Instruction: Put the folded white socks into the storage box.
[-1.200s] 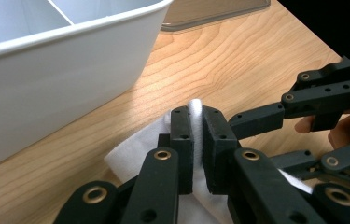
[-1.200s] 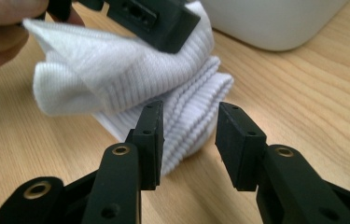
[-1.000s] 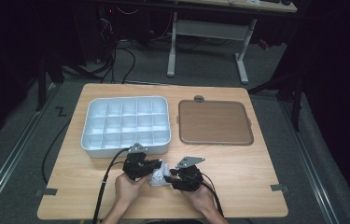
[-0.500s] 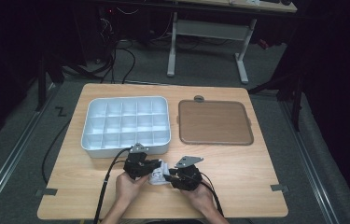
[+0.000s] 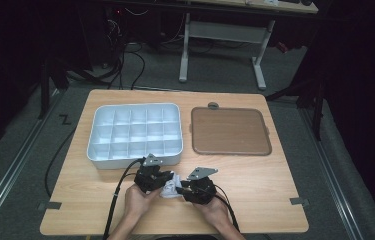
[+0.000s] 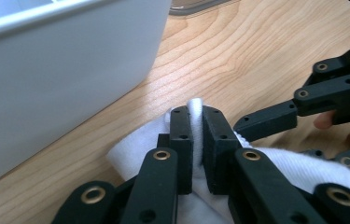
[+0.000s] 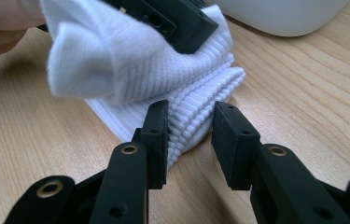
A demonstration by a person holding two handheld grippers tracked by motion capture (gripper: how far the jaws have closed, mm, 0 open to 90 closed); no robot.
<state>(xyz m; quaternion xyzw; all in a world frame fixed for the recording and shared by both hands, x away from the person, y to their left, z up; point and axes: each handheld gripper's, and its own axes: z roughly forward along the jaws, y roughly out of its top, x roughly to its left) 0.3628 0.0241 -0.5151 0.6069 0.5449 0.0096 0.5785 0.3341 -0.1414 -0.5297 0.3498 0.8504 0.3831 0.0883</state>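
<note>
A white ribbed cloth (image 5: 170, 181) lies bunched on the wooden table near its front edge, between my two hands. My left gripper (image 6: 197, 116) is shut on a fold of the cloth (image 6: 130, 144), which stands up between its pads. My right gripper (image 7: 191, 122) faces it from the other side. Its jaws have just been closing, and the ribbed edge of the cloth (image 7: 130, 65) lies between them. That edge touches one pad, while a gap remains at the other. In the high view the left gripper (image 5: 164, 180) and right gripper (image 5: 181, 188) nearly meet over the cloth.
A white compartment tray (image 5: 135, 156) stands just behind the hands, its front wall (image 6: 46, 70) close to the left gripper. A brown flat tray (image 5: 229, 131) lies to its right, with a small grey round piece (image 5: 213, 105) behind it. Bare wood extends right of the hands.
</note>
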